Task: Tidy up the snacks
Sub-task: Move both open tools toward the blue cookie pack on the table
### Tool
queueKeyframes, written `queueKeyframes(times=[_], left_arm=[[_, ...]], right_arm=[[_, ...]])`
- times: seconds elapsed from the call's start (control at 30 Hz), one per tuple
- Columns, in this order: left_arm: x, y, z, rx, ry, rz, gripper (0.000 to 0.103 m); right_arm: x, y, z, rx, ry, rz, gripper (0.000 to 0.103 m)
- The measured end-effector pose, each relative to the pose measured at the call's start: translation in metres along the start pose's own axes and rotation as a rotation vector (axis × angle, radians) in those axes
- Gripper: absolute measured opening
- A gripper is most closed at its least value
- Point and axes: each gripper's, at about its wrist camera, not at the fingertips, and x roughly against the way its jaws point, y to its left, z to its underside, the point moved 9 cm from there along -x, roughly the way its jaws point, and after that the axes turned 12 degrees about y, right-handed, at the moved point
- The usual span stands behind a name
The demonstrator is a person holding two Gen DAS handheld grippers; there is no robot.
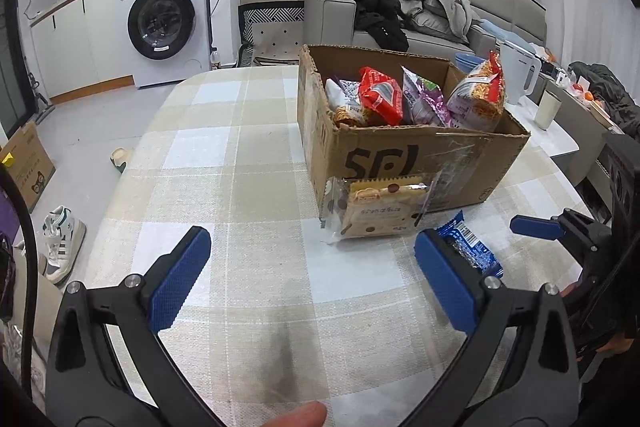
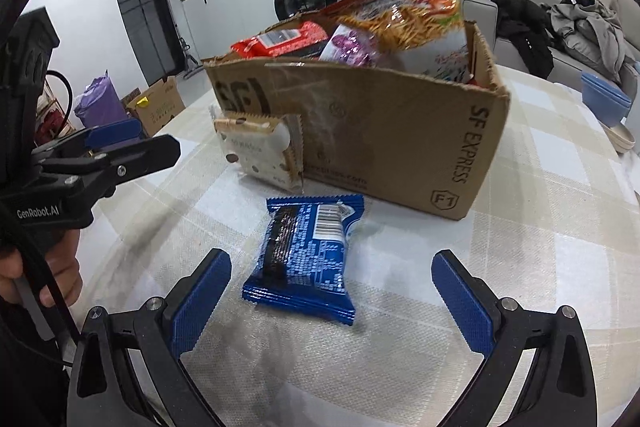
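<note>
Two snacks lie outside the cardboard box on the checked table: a blue packet flat on the cloth just ahead of the right claw, and a beige biscuit packet leaning against the box's near wall. Both claws are spread wide and hold nothing; the left claw hovers over bare cloth with the blue packet beside its right finger.

Judging from this, the slick wrapper could slide or crumple if the right claw closes on its flat face instead of its edges, and the box already brims with bags, so a dropped packet may tip back out.

In the right wrist view the blue packet's long axis runs roughly away from the claw toward the box, its crimped ends near and far, barcode side up.
</note>
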Motion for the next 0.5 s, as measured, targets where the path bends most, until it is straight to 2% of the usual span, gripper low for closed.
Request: queueKeyframes(times=[0.5], left_arm=[[-0.012, 0.006, -0.001, 0.009, 0.016, -0.007, 0.102]], right_arm=[[-0.018, -0.009, 0.003, -0.099, 0.024, 0.006, 0.102]])
